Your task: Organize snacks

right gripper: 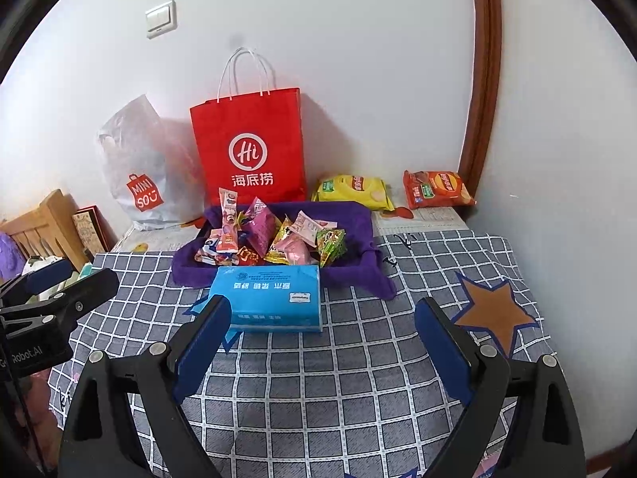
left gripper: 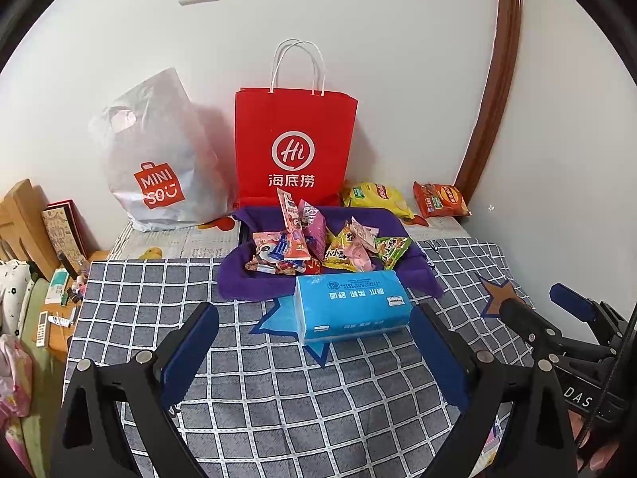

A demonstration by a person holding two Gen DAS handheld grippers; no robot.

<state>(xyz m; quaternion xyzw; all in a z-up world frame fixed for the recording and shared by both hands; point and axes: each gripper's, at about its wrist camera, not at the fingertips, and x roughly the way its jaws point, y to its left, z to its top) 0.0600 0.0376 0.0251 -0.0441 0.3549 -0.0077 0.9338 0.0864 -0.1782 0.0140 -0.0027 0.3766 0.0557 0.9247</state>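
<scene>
Both jaws wide apart, empty: left gripper [left gripper: 314, 342] and right gripper [right gripper: 322, 336] above checked bench [right gripper: 338, 378], near blue tissue pack [right gripper: 270, 298].

Red bag [left gripper: 294, 139]: matt paper, twisted paper-cord handles. White bag [left gripper: 155, 159]: thin crinkly plastic, slight sheen. Snack packets [left gripper: 318, 243]: glossy foil/plastic. Purple cloth [left gripper: 254, 286]: soft, matt, fuzzy. Tissue pack [left gripper: 352, 304]: smooth glossy film. Checked cover [left gripper: 278, 398]: woven cloth, matt. Door frame [left gripper: 497, 99]: polished wood.
</scene>
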